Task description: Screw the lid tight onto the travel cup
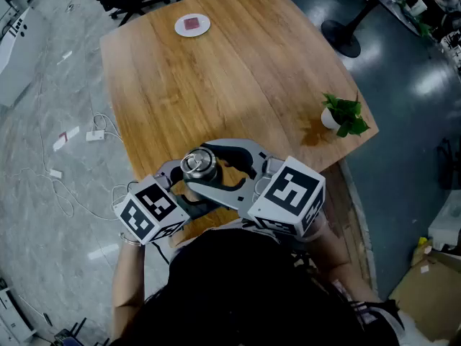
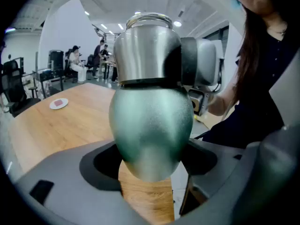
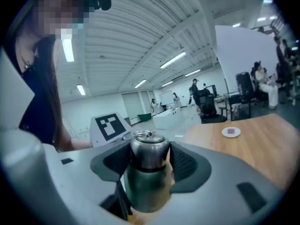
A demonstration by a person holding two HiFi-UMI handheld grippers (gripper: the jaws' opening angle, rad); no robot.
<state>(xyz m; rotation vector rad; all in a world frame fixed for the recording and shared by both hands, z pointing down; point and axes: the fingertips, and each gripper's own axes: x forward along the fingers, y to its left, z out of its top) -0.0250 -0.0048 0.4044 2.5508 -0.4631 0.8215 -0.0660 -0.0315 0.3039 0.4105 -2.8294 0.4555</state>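
The travel cup has a green body and a steel lid with a small ring on top. It is held upright just above the near edge of the wooden table. My left gripper is shut on the green body from the left. My right gripper is shut on the lid, with a ribbed pad pressed on each side. In the head view the lid shows between the right gripper's grey jaws. The left gripper sits lower, and the cup's body is hidden there.
A white dish with a red square lies at the table's far end. A small potted plant stands at the right edge. Cables and plugs lie on the floor to the left. A round stand base stands beyond the table on the right.
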